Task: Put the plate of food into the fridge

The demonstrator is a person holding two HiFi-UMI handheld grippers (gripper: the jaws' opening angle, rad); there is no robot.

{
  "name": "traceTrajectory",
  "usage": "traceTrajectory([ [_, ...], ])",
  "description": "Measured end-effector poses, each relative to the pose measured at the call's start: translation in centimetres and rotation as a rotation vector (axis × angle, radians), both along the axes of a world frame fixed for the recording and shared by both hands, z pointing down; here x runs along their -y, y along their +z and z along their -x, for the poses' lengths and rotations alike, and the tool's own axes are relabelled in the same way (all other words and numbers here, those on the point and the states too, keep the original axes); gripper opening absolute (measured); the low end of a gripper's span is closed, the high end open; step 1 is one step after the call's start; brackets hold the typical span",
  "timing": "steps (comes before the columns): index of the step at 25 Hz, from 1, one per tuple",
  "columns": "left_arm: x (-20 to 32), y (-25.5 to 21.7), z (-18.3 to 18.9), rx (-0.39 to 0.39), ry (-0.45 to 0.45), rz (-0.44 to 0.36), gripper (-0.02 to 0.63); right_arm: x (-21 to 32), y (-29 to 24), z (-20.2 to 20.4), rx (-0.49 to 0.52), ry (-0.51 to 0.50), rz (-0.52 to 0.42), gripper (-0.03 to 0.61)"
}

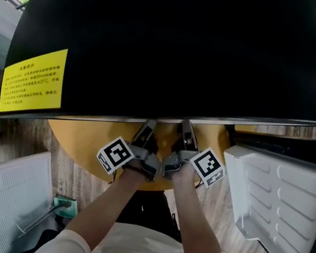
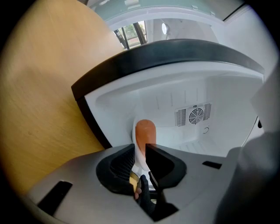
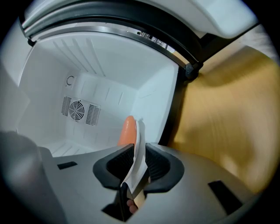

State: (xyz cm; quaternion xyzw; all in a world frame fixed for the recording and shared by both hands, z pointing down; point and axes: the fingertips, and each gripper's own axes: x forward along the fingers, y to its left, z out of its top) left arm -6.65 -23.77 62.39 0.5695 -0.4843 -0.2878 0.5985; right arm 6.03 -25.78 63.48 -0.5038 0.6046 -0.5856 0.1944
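Fingers (image 2: 120,164) of left gripper (image 2: 140,148) and right gripper (image 3: 139,152) pinch the plate (image 3: 139,131) inside the fridge (image 2: 197,87), table (image 2: 43,87) alongside.

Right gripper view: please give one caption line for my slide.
Right gripper holds the white plate by its rim, orange food on it, facing the open fridge.
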Motion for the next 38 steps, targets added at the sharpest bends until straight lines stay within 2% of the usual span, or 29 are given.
traceTrajectory([
  [3,-1.2,-0.7,-0.2,0.0,0.014,-0.013,0.08,-1.5,-0.1,-0.1,-0.006,-0.006,0.006,0.079],
  [6,-2.0,-2.6,-1.0,-0.096,0.008,-0.076,0.08,-3.1,-0.4,0.0,-0.002,-0.012,0.011,0.078],
  [10,-4.8,-2.8,-1.2,-0.053,0.055,-0.038,0.08,-5.3,-1.7,1.0,-0.005,-0.053,-0.004,0.078],
  [13,-7.1,-3.0,-1.0,0.021,0.112,-0.022,0.08,-7.0,-2.9,1.4,-0.029,-0.101,-0.025,0.078],
  [20,-12.3,-6.2,0.3,0.127,0.226,-0.052,0.074,-12.8,-5.8,0.9,-0.148,-0.202,-0.048,0.077],
  [23,-14.8,-7.8,0.5,0.193,0.298,-0.056,0.047,-15.5,-7.1,0.2,-0.211,-0.241,-0.044,0.054],
  [26,-16.7,-9.6,0.3,0.259,0.386,-0.088,0.032,-17.0,-8.5,-0.3,-0.33,-0.295,-0.072,0.038],
  [31,-19.8,-12.2,0.2,0.474,0.502,-0.168,0.023,-19.8,-11.2,0.7,-0.46,-0.424,-0.146,0.029],
  [35,-20.9,-13.0,0.1,0.679,0.554,-0.194,0.023,-21.8,-12.4,1.5,-0.615,-0.507,-0.206,0.029],
  [38,-21.3,-13.5,-0.5,0.733,0.575,-0.199,0.023,-22.4,-12.7,2.0,-0.692,-0.544,-0.22,0.028],
])
